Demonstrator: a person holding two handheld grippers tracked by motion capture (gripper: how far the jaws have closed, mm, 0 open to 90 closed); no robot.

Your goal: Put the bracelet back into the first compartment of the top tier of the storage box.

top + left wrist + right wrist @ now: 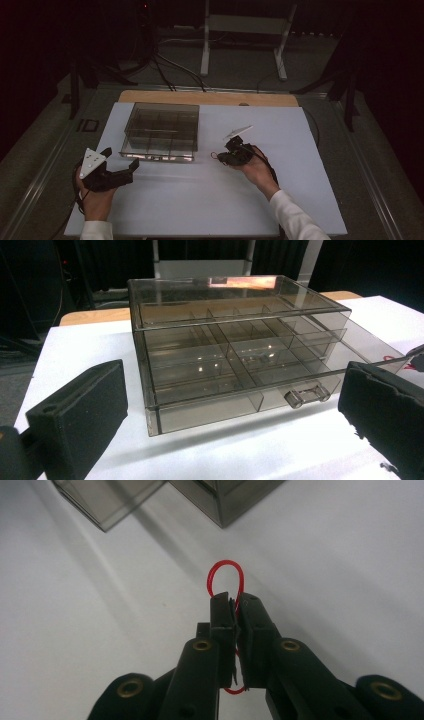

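- High view, left gripper (121, 165): jaws apart, nothing between them, at 8 o'clock of the drawer box (161, 131).
- Drawer box: smoked clear plastic, on the white table (210, 200).
- Right gripper (236, 600): at 4 o'clock of the box, jaws clamped on a red rubber band (226, 575), its loop poking past the tips.

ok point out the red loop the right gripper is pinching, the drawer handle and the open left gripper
thin red elastic loop (226, 575): right gripper view, on the arc sticking out past the shut jaws
clear plastic drawer handle (307, 394): left gripper view, on the bar's middle
left gripper (120, 166): high view, midway between its fingertips
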